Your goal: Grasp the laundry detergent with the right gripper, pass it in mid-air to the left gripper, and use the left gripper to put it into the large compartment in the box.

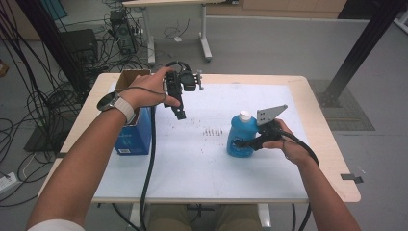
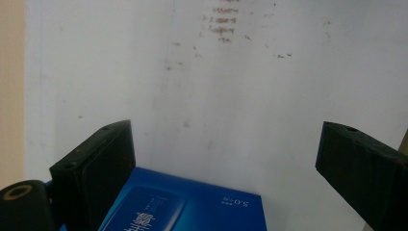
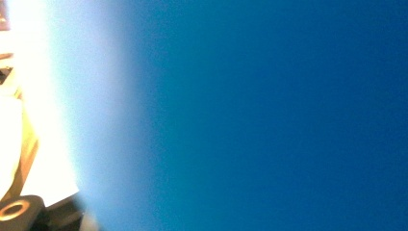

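A blue plastic bottle with a white cap stands upright right of the table's middle. My right gripper comes in from the right and is shut on the bottle's lower body. In the right gripper view the bottle's blue wall is a close blur. A blue carton with open brown flaps stands at the left. My left gripper hangs in the air just right of the carton, pointing down, open with nothing between its jaws. In the left gripper view the left gripper has wide-apart jaws, with the carton's blue top below them.
A white sheet covers most of the wooden table, with small brown marks near its middle. Cables lie on the floor at the left. Another table's legs stand behind, and a black post stands at the back right.
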